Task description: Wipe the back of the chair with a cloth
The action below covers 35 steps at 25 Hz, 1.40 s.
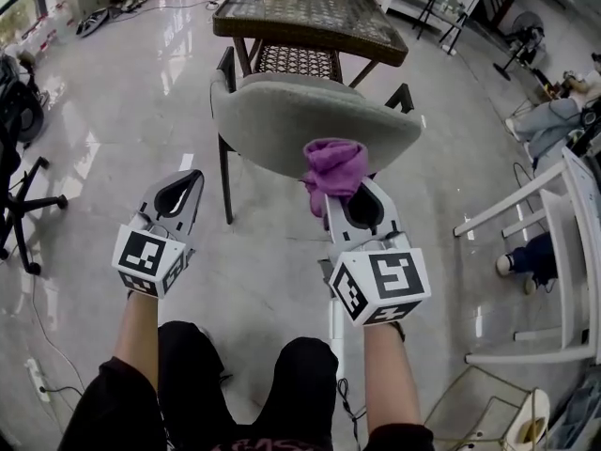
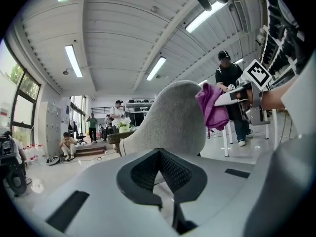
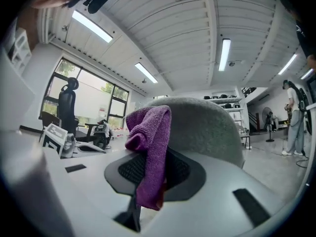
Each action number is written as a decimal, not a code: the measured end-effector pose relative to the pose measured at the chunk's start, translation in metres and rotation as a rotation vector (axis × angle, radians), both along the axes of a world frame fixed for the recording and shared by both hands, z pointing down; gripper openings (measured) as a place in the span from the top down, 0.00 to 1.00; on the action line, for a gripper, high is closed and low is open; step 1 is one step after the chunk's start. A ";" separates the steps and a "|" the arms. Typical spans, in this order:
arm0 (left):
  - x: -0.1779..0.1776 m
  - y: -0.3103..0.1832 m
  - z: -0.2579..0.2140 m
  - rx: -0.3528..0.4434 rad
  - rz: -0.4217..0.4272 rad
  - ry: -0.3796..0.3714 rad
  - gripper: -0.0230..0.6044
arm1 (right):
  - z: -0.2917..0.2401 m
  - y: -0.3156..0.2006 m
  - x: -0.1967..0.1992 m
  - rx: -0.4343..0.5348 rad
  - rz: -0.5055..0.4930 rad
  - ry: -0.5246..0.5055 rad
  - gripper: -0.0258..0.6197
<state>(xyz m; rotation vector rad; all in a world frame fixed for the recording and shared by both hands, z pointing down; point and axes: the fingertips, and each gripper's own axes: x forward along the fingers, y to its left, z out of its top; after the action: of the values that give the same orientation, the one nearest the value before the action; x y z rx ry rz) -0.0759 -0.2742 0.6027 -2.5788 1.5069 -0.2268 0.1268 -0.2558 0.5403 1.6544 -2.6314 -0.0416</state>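
Two grippers are held just short of the chair (image 1: pixel 282 120). The left gripper (image 1: pixel 194 178) hangs off the left side of the chair's back, jaws together on nothing. The right gripper (image 1: pixel 360 197) has its jaws clamped on a purple cloth (image 1: pixel 334 169), bunched against the chair's back near its right edge. Beyond the chair stands a woven tabletop (image 1: pixel 310 12).

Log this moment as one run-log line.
right gripper: shut on purple cloth | cloth: at chair back, near edge | left gripper: shut, empty, clear of chair
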 end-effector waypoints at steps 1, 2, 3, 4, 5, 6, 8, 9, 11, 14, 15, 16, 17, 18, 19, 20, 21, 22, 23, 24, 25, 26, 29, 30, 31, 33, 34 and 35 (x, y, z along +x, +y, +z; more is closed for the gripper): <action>0.001 0.001 0.001 0.008 0.000 0.003 0.95 | -0.006 0.000 -0.009 0.016 -0.023 0.005 0.82; 0.003 0.002 0.003 0.013 0.002 0.003 0.95 | -0.012 -0.001 -0.016 0.032 -0.043 0.011 0.82; 0.007 0.005 0.004 0.017 0.008 -0.003 0.95 | -0.018 -0.002 -0.023 0.047 -0.058 0.015 0.82; 0.010 0.008 0.006 0.017 0.014 -0.017 0.95 | -0.022 -0.004 -0.027 0.058 -0.070 0.013 0.82; 0.011 0.012 0.009 0.014 0.017 -0.036 0.95 | -0.025 -0.006 -0.031 0.064 -0.077 0.008 0.82; 0.011 0.015 0.012 0.005 0.017 -0.054 0.95 | -0.028 -0.008 -0.033 0.068 -0.079 0.003 0.82; 0.009 0.019 0.017 -0.015 0.011 -0.071 0.95 | -0.034 -0.012 -0.031 0.084 -0.071 0.004 0.82; 0.007 0.020 0.018 -0.013 0.008 -0.072 0.95 | -0.037 -0.013 -0.027 0.092 -0.063 0.002 0.82; 0.005 0.021 0.017 0.004 0.003 -0.064 0.95 | -0.041 -0.015 -0.018 0.104 -0.047 -0.008 0.82; 0.000 0.020 0.015 0.016 -0.008 -0.053 0.95 | -0.042 -0.018 -0.008 0.116 -0.033 0.008 0.82; -0.001 0.020 0.015 0.018 -0.010 -0.053 0.95 | -0.042 -0.018 -0.005 0.120 -0.028 0.015 0.82; 0.000 0.020 0.016 0.017 -0.011 -0.055 0.95 | -0.042 -0.017 -0.002 0.124 -0.022 0.017 0.82; 0.001 0.020 0.018 0.014 -0.011 -0.058 0.95 | -0.041 -0.016 0.003 0.127 -0.014 0.013 0.82; 0.003 0.021 0.019 0.008 -0.010 -0.061 0.95 | -0.040 -0.015 0.008 0.129 -0.006 0.008 0.82; 0.004 0.022 0.021 0.006 -0.009 -0.065 0.95 | -0.039 -0.014 0.013 0.131 0.004 0.004 0.82; 0.006 0.022 0.023 0.009 -0.007 -0.070 0.95 | -0.038 -0.014 0.020 0.133 0.014 -0.001 0.82; 0.007 0.022 0.024 0.016 -0.004 -0.077 0.95 | -0.037 -0.013 0.027 0.133 0.026 -0.008 0.82; 0.010 0.022 0.025 0.019 0.001 -0.084 0.95 | -0.035 -0.014 0.036 0.131 0.039 -0.014 0.82; 0.012 0.022 0.026 0.020 0.006 -0.088 0.95 | -0.033 -0.015 0.045 0.127 0.053 -0.020 0.82; 0.014 0.022 0.028 0.018 0.010 -0.090 0.95 | -0.030 -0.017 0.054 0.123 0.068 -0.021 0.82; 0.015 0.022 0.030 0.017 0.013 -0.094 0.95 | -0.027 -0.019 0.063 0.121 0.083 -0.020 0.82; 0.015 0.021 0.033 0.017 0.014 -0.103 0.95 | -0.024 -0.021 0.072 0.118 0.099 -0.016 0.82; 0.016 0.020 0.042 0.011 0.017 -0.122 0.95 | -0.017 -0.027 0.104 0.109 0.169 -0.015 0.82; 0.016 0.019 0.044 0.006 0.017 -0.124 0.95 | -0.014 -0.030 0.116 0.103 0.200 -0.021 0.82; 0.016 0.019 0.046 0.001 0.016 -0.125 0.95 | -0.012 -0.032 0.129 0.097 0.228 -0.024 0.82; 0.018 0.019 0.048 -0.008 0.016 -0.121 0.95 | -0.008 -0.034 0.146 0.093 0.261 0.002 0.82; 0.020 0.019 0.048 -0.012 0.016 -0.116 0.95 | -0.007 -0.033 0.151 0.095 0.262 0.017 0.82; 0.021 0.019 0.049 -0.016 0.015 -0.114 0.95 | -0.005 -0.032 0.153 0.096 0.257 0.019 0.82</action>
<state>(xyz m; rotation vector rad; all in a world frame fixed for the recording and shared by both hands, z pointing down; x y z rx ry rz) -0.0546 -0.2556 0.6516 -2.5408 1.4513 -0.3790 0.2798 -0.2873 0.5350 1.9983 -2.4159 -0.1788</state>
